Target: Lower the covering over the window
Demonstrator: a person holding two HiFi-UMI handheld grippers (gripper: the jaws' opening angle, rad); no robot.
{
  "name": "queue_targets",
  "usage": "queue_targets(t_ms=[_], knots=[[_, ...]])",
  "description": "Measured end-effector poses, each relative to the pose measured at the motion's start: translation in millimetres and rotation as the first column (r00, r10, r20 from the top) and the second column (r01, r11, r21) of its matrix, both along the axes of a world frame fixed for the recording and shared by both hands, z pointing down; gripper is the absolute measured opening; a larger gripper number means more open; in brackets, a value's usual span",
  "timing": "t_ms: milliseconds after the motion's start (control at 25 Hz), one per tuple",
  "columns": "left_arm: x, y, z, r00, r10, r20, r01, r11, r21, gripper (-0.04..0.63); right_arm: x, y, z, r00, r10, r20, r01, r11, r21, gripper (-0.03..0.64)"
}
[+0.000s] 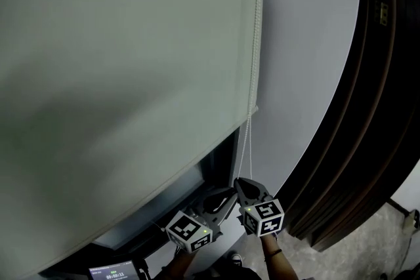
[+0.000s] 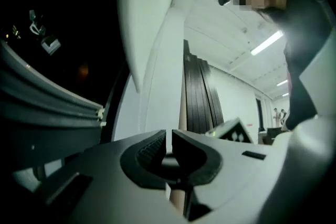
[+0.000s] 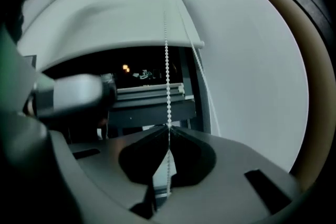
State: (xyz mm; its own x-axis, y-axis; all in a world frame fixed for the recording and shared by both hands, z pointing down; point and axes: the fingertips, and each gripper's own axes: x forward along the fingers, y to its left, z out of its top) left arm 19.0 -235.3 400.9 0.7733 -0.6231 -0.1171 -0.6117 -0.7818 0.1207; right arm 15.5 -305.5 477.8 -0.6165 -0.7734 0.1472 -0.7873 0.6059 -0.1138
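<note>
**Roller blind** [image 1: 118, 75]: its hem hangs low over the window [image 3: 142, 73], with a dark strip uncovered beneath.

**Bead chain** [image 3: 167, 76]: it runs down the blind's right edge. Your right gripper [image 3: 168, 131] is clamped on it, jaws together.

**Left gripper** [image 2: 169, 136]: jaws a slit apart, nothing between them.

**Step in hand**, likely: hand-over-hand pulling on the chain.

**Next move**: set your left gripper on the chain above the right and close it before the right lets go.

Bare wall [image 1: 308, 75] between blind [image 1: 118, 75] and dark curtain [image 1: 367, 141] leaves open passage.
</note>
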Motion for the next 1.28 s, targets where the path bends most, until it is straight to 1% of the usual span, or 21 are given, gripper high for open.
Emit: queue_targets(t_ms=[120, 200, 320, 400, 480, 560, 640, 680, 720, 800, 920, 1000, 1120, 1240, 1280], knots=[[7.0, -4.6, -26.7, 0.998, -0.029, 0.046, 0.025, 0.995, 0.098, 0.02, 2.2, 1.9, 35.4, 0.999, 0.012, -0.042, -0.014, 0.999, -0.043, 0.012], [7.6, -12.2, -31.2, 0.996, -0.054, 0.075, 0.044, 0.99, 0.131, 0.033, 0.2, 9.0, 60.5, 0.997, 0.006, -0.071, -0.013, 0.996, -0.089, 0.012], [1.4, -21.8, -27.7, 0.995, -0.076, 0.062, 0.068, 0.99, 0.121, 0.058, -8.6, 28.1, 109.4, 0.991, -0.021, -0.135, -0.002, 0.985, -0.172, 0.012], [-4.1, -26.5, -20.1, 0.993, -0.099, 0.068, 0.091, 0.989, 0.114, 0.067, -14.0, 44.0, 143.2, 0.985, -0.042, -0.165, 0.002, 0.972, -0.236, 0.012], [-6.3, -28.5, -12.6, 0.99, -0.109, 0.085, 0.1, 0.989, 0.107, 0.067, -17.0, 59.1, 166.0, 0.986, -0.052, -0.161, 0.004, 0.958, -0.288, 0.012], [-3.8, -28.5, -6.2, 0.99, -0.096, 0.099, 0.086, 0.992, 0.095, 0.067, -18.5, 67.4, 176.8, 0.991, -0.054, -0.126, 0.011, 0.949, -0.314, 0.012], [0.5, -28.1, -0.5, 0.989, -0.077, 0.125, 0.066, 0.994, 0.09, 0.065, -21.1, 67.8, 173.9, 0.993, -0.057, -0.104, 0.022, 0.949, -0.316, 0.012], [2.0, -27.6, 1.3, 0.989, -0.069, 0.132, 0.057, 0.994, 0.092, 0.014, -21.6, 66.7, 172.3, 0.993, -0.06, -0.106, 0.024, 0.949, -0.313, 0.012], [2.7, -27.0, 2.0, 0.99, -0.063, 0.129, 0.051, 0.994, 0.095, 0.006, -21.0, 65.8, 173.3, 0.992, -0.062, -0.11, 0.025, 0.949, -0.314, 0.012], [2.0, -26.7, 1.8, 0.994, -0.053, 0.098, 0.044, 0.994, 0.097, 0.003, -16.6, 65.4, 178.3, 0.992, -0.064, -0.106, 0.026, 0.945, -0.327, 0.012], [-3.5, -29.9, 0.4, 0.997, -0.059, 0.042, 0.055, 0.994, 0.091, 0.002, -7.1, 65.9, 178.5, 0.993, -0.071, -0.091, 0.036, 0.94, -0.338, 0.012], [-7.5, -31.8, 0.5, 0.998, -0.064, 0.026, 0.061, 0.995, 0.084, 0.002, 0.4, 65.1, 173.3, 0.995, -0.062, -0.078, 0.033, 0.945, -0.325, 0.012], [-10.4, -33.8, 1.6, 0.997, -0.073, 0.029, 0.07, 0.994, 0.089, 0.002, 11.8, 60.6, 148.4, 1.0, -0.028, -0.003, 0.026, 0.962, -0.272, 0.015], [-12.5, -35.7, 1.8, 0.996, -0.082, 0.028, 0.079, 0.993, 0.093, 0.002, 23.4, 53.4, 104.6, 0.995, -0.019, 0.094, 0.039, 0.975, -0.218, 0.05], [-13.1, -35.8, 1.5, 0.996, -0.084, 0.026, 0.082, 0.992, 0.093, 0.001, 27.1, 50.8, 85.0, 0.993, -0.023, 0.117, 0.045, 0.981, -0.186, 0.059]])
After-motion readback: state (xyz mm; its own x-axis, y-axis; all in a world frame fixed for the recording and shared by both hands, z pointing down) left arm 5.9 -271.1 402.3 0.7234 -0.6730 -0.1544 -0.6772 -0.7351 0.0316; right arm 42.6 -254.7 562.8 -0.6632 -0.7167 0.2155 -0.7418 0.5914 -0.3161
